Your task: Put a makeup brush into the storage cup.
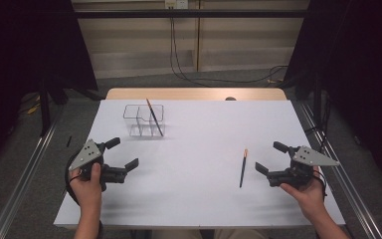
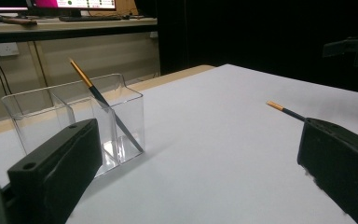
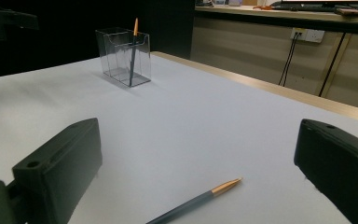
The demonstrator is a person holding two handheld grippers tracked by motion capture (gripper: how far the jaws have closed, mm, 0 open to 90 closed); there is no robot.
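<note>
A: From the high view, which gripper is nearer the loose pen (image 1: 242, 168)?

B: The right gripper (image 1: 269, 164); the pen lies on the tabletop (image 1: 204, 149) just left of its spread fingers, long axis running away from the person. The left gripper (image 1: 122, 153), also spread, is well apart.

A: Left gripper view?

B: Pen tip (image 2: 284, 109) shows beyond one finger; another pen (image 2: 105, 103) leans in the clear holder (image 2: 74, 121).

A: Right gripper view?

B: Pen (image 3: 196, 200) lies low between the parted fingers, untouched.

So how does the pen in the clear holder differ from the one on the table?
The pen in the holder stands tilted, leaning in a compartment of the clear holder; the pen on the table lies flat. The first stands nearer the left gripper, the second just ahead of the open right gripper. Both look dark with gold tips.
</note>
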